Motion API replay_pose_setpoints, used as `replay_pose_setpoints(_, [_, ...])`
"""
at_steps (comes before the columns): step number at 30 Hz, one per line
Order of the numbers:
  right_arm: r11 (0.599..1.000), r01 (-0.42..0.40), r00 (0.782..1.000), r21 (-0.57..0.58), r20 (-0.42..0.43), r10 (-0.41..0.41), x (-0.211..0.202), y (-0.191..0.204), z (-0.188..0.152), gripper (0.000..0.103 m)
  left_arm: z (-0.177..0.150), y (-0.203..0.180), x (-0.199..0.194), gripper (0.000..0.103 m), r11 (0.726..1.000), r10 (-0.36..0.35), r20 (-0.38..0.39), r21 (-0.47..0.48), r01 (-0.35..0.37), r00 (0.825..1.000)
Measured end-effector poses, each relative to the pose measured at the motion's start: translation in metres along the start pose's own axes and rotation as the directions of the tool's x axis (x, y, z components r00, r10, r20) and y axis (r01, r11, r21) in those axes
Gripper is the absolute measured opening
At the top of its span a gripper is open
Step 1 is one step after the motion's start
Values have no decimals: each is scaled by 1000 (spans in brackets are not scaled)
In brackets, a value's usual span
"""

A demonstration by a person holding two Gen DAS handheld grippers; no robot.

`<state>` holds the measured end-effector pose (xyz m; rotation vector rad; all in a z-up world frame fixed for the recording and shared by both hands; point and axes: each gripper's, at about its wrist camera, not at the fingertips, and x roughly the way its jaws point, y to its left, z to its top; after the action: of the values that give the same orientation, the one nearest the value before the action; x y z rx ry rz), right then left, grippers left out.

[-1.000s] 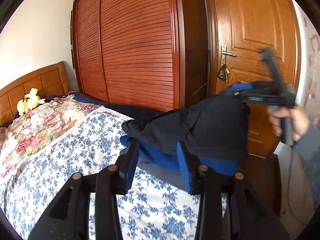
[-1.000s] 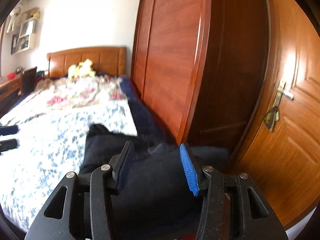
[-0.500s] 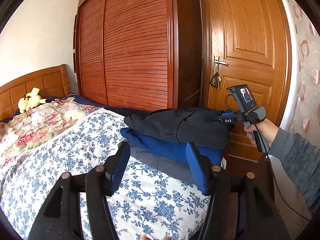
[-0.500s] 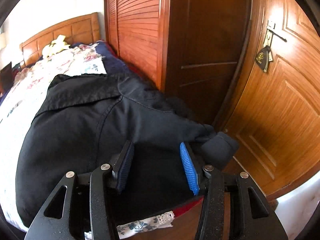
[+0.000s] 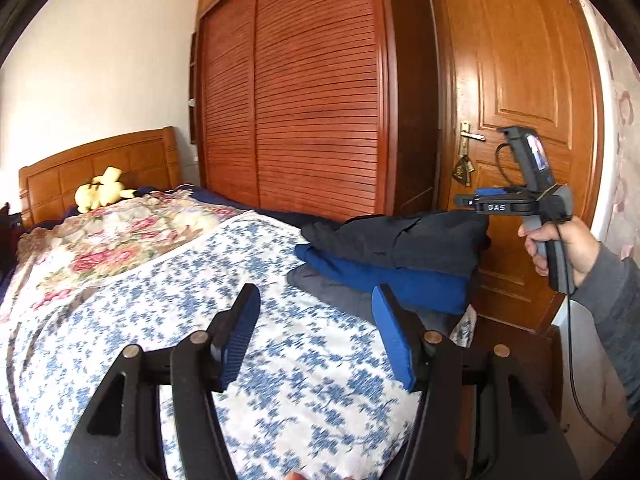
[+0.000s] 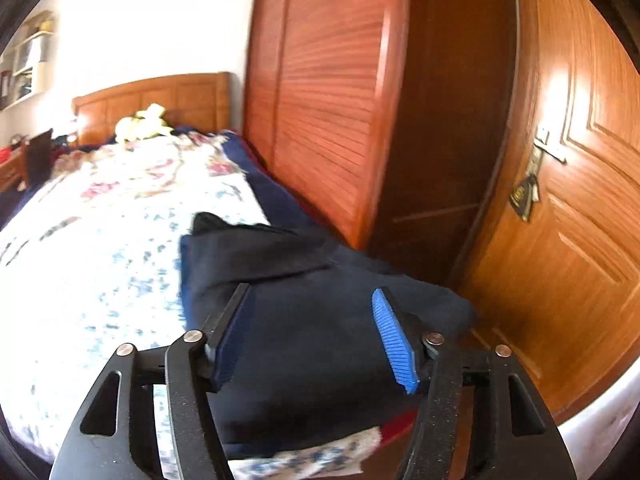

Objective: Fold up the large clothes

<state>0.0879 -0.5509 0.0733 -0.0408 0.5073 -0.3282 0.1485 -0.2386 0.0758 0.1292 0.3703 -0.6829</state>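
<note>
Bedroom, two wrist views; entries run left to right.

1. Wooden headboard (image 5: 100, 168), far left, at the bed's far end. A yellow plush toy (image 5: 102, 194) lies just in front of it.
2. Rose-print quilt (image 5: 120, 236), spread over the far part of the bed.
3. Blue-and-white floral bedspread (image 5: 168, 300), covering the near part of the bed.
4. Left gripper (image 5: 316, 336), low in its own view, over the floral bedspread. Jaws apart, blue pads bare, nothing between them.
5. Stack of folded clothes, at the bed's foot-end corner near the door. Bottom: grey garment (image 5: 336, 292). Middle: blue garment (image 5: 384, 276). Top: black garment (image 5: 404, 240).
   - Orientation, top item: lies flat; in the left wrist view its long axis runs left to right across the bed. One end reaches toward the middle of the bed, the other toward the door. Which end is collar or hem cannot be told.
6. Right gripper (image 5: 472, 200), held by a hand (image 5: 560, 248) in a grey sleeve (image 5: 612, 304), just above the door-side end of the black garment. Jaws opening; in its own view the pads frame the black cloth without pressing on it.
7. Slatted wardrobe (image 5: 312, 96), behind the bed.
8. Panelled wooden door (image 5: 516, 60), far right, with a brass handle (image 5: 468, 136).
</note>
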Motion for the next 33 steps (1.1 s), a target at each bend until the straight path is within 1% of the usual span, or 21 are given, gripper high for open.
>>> replay_pose_setpoints(1, [1000,-15,1000,-8,12,15,-6,11,-1,67,-3,2,-4,57,1000,12,-3,3,-12,1000])
replay_pose_setpoints(3, [999,-34,999,-16,30,35,-12,29,-2,74,-8,6,-9,57,1000,22,-9,-3,-22,1000])
replay_pose_setpoints(6, [998,-61,997,-26,49,62,-18,57,-10,80,-18,15,-15,57,999,37,-24,-23,-37,999])
replay_pose_setpoints(8, [996,-79,995,-27,64,81,-20,76,-19,81,-25,21,-16,57,998,44,-28,-38,-45,999])
replay_pose_setpoints(10, [995,-95,993,-23,69,97,-18,93,-29,81,-35,28,-20,57,996,71,-31,-54,-72,997])
replay_pose_setpoints(12, [992,-126,989,-20,78,128,-16,111,-38,82,-45,36,-17,57,991,105,-49,-76,-109,993])
replay_pose_setpoints(15, [987,-158,984,-30,83,160,-11,136,-48,82,-61,49,-13,57,987,122,-68,-97,-129,990])
replay_pose_setpoints(19, [974,-224,973,-37,56,225,0,173,-63,82,-80,63,-5,57,974,195,-100,-98,-205,976])
replay_pose_setpoints(22, [960,-276,960,-43,33,277,7,199,-76,82,-96,78,-1,57,964,205,-132,-143,-223,970])
replay_pose_setpoints(25, [948,-312,949,-61,15,314,10,222,-86,82,-111,87,-4,57,956,221,-159,-159,-246,962])
replay_pose_setpoints(28, [934,-351,936,-70,-3,352,8,244,-97,82,-126,93,-14,57,943,264,-180,-156,-292,948])
replay_pose_setpoints(33, [910,-408,913,-71,-9,408,-7,271,-112,82,-146,105,-41,58,915,310,-212,-197,-351,927])
